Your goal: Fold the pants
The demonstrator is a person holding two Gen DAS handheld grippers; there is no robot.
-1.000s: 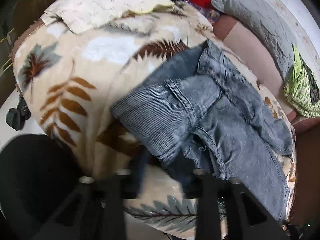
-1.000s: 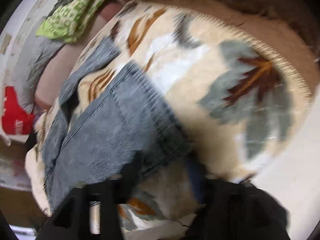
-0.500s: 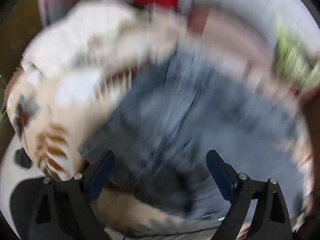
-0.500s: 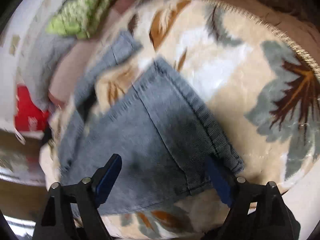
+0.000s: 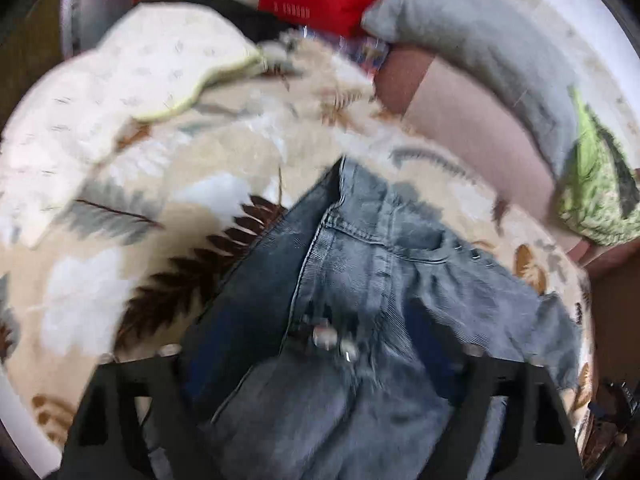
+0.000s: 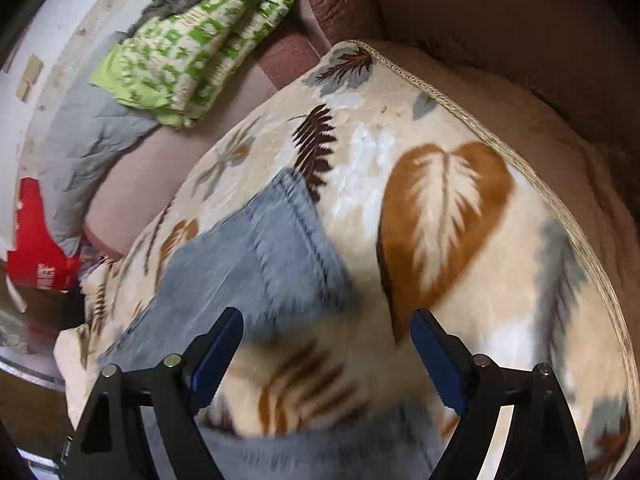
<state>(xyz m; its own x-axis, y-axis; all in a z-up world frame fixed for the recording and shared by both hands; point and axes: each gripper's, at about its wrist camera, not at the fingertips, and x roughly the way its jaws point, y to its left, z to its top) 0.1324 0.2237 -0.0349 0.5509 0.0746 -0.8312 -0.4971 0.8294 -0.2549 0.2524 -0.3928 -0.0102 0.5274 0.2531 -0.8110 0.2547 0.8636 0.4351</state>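
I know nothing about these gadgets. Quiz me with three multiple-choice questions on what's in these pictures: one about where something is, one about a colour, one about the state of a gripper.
1. Where do the jeans lie?
A. on the leaf-print blanket
B. on the grey pillow
C. inside the red bag

2. What colour is the patterned cloth bundled by the wall?
A. purple
B. green and white
C. plain black

3. How is the right gripper?
A. shut on the jeans
B. open, holding nothing
C. out of view

Answers:
1 A: the jeans spread over the leaf-print blanket.
2 B: the patterned cloth shows green and white checks.
3 B: the right gripper has its fingers wide apart with only blanket between them.
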